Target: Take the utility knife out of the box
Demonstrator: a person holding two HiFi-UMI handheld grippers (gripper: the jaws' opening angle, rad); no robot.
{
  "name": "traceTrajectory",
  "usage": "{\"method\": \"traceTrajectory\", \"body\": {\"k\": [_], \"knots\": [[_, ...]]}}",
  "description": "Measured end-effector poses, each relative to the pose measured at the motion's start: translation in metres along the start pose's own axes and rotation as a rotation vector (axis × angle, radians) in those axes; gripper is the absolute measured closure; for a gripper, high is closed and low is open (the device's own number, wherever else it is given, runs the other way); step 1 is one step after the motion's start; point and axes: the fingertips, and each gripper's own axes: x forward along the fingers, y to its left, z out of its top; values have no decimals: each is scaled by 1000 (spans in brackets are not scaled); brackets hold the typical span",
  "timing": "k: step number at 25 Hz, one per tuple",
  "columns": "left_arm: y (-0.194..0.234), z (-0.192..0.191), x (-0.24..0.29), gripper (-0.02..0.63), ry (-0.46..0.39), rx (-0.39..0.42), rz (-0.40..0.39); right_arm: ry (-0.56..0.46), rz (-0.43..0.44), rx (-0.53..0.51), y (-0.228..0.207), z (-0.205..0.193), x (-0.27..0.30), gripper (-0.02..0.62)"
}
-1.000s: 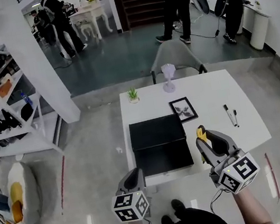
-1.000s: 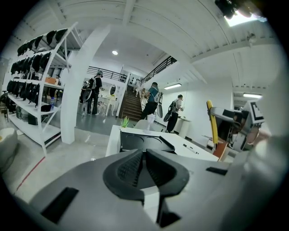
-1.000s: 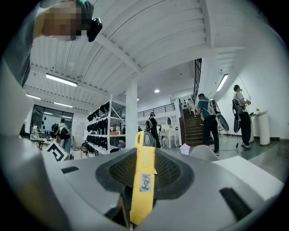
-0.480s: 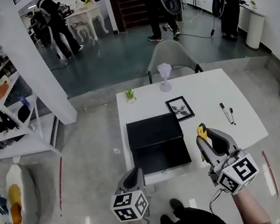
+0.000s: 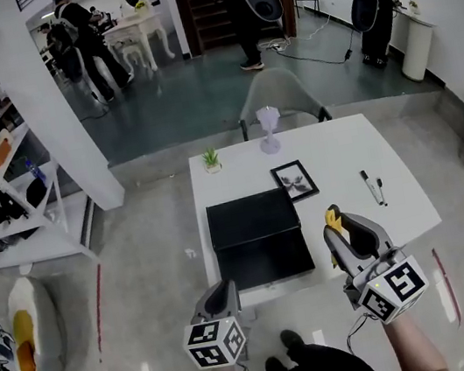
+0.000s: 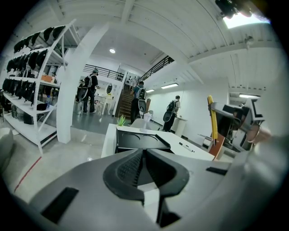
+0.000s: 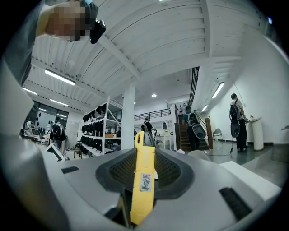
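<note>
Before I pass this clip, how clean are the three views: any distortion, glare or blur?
Head view: sharp and evenly lit, edges slightly bowed, the box a nearly featureless black. Left gripper view: heavy fisheye, ceiling lamp blown out at top right, left gripper slightly soft up close. Right gripper view: same fisheye, dark corners, knife crisp.

The white table before me carries a black box by its left edge, reaching almost to the near edge on my side. A small plant stands at the far left corner and a clear glass at the middle of the far edge. A dark frame lies just beyond the box's right far corner, and two pens lie side by side toward the right edge.
</note>
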Motion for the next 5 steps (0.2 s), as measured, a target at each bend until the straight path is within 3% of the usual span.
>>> {"method": "traceTrajectory", "body": {"k": [5], "knots": [[5, 0, 1, 583, 11, 0, 1, -3, -5, 23, 1, -2, 5, 474]]}}
